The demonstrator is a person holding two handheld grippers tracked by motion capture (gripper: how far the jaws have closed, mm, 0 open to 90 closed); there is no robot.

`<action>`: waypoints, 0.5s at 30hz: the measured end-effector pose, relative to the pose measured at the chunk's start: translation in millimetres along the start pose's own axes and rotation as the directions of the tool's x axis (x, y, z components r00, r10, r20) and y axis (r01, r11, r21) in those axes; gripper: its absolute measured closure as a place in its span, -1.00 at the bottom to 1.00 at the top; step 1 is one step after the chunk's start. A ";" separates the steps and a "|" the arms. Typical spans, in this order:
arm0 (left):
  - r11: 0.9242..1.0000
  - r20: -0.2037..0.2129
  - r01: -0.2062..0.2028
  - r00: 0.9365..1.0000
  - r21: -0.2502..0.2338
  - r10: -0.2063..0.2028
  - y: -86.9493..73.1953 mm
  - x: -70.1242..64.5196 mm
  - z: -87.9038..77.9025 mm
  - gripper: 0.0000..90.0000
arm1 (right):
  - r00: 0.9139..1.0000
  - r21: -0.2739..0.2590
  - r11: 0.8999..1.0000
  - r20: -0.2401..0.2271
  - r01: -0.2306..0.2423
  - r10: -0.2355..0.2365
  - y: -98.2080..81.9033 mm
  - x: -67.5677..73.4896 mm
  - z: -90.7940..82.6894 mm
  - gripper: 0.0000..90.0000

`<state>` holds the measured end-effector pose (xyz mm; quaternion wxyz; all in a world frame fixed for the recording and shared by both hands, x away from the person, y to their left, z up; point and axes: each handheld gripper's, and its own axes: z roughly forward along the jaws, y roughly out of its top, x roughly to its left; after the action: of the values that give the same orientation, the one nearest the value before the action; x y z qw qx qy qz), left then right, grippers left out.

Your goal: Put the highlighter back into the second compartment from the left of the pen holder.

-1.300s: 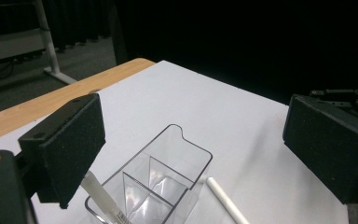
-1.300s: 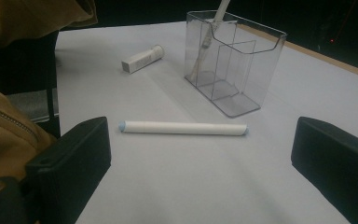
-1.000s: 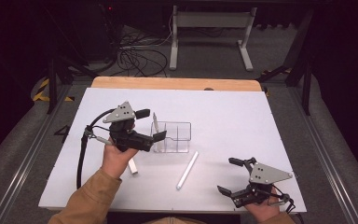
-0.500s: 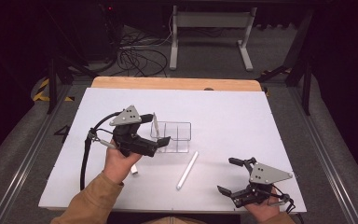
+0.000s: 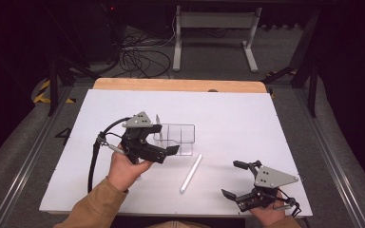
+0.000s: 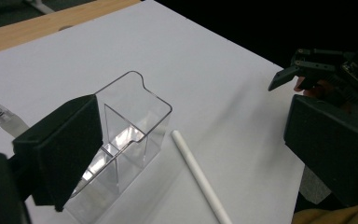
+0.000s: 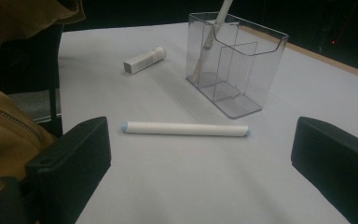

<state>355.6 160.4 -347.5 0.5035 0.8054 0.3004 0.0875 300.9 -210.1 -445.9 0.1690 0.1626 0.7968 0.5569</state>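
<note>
A clear plastic divided box [image 5: 179,137] [image 6: 129,122] [image 7: 235,60] stands mid-table, with a thin white stick [image 7: 209,42] leaning in its end compartment. A white pen [image 5: 191,173] [image 6: 198,176] [image 7: 185,129] lies flat on the table just in front of it. My left gripper [image 5: 164,138] [image 6: 196,127] hovers at the box's left end, open wide, nothing held. The box sits just beyond its left jaw. My right gripper [image 5: 234,179] [image 7: 205,154] rests open near the front right edge, facing the pen, empty. It also shows far off as the right gripper [image 6: 307,70].
A short white tube [image 7: 144,59] lies on the white tabletop [image 5: 228,118] left of the box. A wooden strip [image 5: 180,85] runs along the table's far edge. Cables and a stand's legs lie on the floor beyond. A tan sleeve [image 7: 9,140] is close to the right gripper's left jaw.
My left gripper has shifted slightly toward the near side and right, closer to the box; the hand now covers the short tube in the high view. The right gripper has stayed put.
</note>
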 end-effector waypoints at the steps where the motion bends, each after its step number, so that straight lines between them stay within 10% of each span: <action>1: 1.000 -0.015 -0.007 1.000 -0.004 0.007 -1.5 -0.9 0.1 -0.82 | 1.000 -0.001 1.000 0.000 -0.003 0.003 0.1 0.2 0.0 -0.88; 15: 0.999 0.005 0.024 1.000 0.041 -0.024 -3.0 -4.9 7.3 -0.67 | 1.000 -0.002 1.000 0.000 0.001 -0.001 -0.2 0.1 -0.1 -0.88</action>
<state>353.7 152.9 -352.8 0.4886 0.8122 0.3104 0.0729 300.7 -210.1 -446.0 0.1693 0.1619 0.7964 0.5575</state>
